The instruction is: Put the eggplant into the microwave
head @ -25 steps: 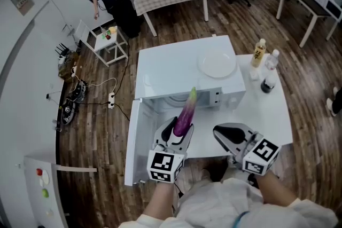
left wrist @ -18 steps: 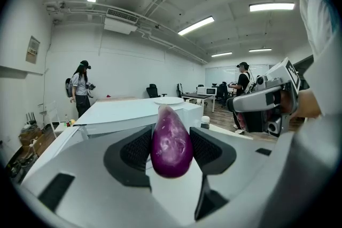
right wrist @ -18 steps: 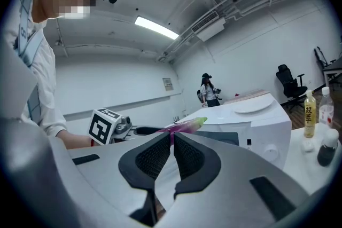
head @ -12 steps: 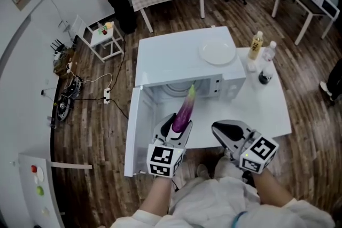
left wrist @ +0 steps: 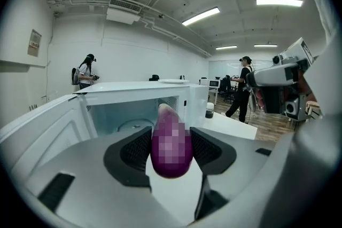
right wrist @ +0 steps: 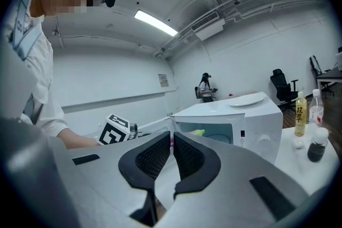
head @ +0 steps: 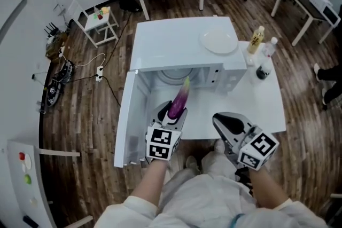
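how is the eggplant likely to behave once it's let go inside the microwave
Probably stiff: the eggplant juts from the left gripper without drooping. Its smooth, tapered, round body may slip or roll on the microwave floor.

Both sleeves (head: 123,215) are pale white cloth. The left gripper (head: 173,112) and right gripper (head: 225,121) have grey shells with black ribbed pads (right wrist: 155,157). Each carries a white cube (head: 162,144) printed with black square markers.
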A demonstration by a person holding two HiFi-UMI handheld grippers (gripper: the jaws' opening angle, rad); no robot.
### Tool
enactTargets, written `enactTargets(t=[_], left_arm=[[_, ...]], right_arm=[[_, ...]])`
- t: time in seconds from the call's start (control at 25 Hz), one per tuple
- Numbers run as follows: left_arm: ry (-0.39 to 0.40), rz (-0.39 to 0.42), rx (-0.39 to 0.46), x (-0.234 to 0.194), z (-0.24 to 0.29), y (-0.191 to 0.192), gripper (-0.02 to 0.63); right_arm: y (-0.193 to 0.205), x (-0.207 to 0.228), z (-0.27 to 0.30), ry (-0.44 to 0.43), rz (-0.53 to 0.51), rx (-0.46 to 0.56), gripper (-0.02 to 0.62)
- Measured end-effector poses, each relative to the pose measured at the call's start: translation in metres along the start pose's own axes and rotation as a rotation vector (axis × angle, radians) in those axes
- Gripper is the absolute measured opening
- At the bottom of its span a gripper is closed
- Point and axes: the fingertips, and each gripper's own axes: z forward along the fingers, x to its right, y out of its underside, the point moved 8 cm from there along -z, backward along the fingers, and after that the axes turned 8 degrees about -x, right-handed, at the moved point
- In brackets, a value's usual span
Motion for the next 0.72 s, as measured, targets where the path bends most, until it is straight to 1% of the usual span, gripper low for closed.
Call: enactTargets(t=[0.16,0.32,0.52,0.64,0.72], left_arm=[[-0.010,-0.024,-0.014,-0.008,0.020,0.016,0.222],[-0.012,-0.024,-0.026,-0.010,0.039,0.026,0.222],[-0.023,-0.026,-0.010,-0.020,0.064,0.029,0.222],[-0.024,-0.035,-0.003,-0.023,0.078,0.035,0.222],[-0.028,-0.044,-0.004,-0.024,0.086,0.039,0.222]], right_arm=[[0.012,0.003,-0.001,0.012,0.012,-0.024,0.035],[0.023,0.009,-0.001,0.021,0.017,-0.037,0.035],[0.032,0.022,0.014,0.041,-0.021,0.001,0.035],[0.044,0.033,0.027,0.076,-0.059,0.022,0.035],[0.053,0.041,0.036,0.101,-0.072,0.017,0.035]])
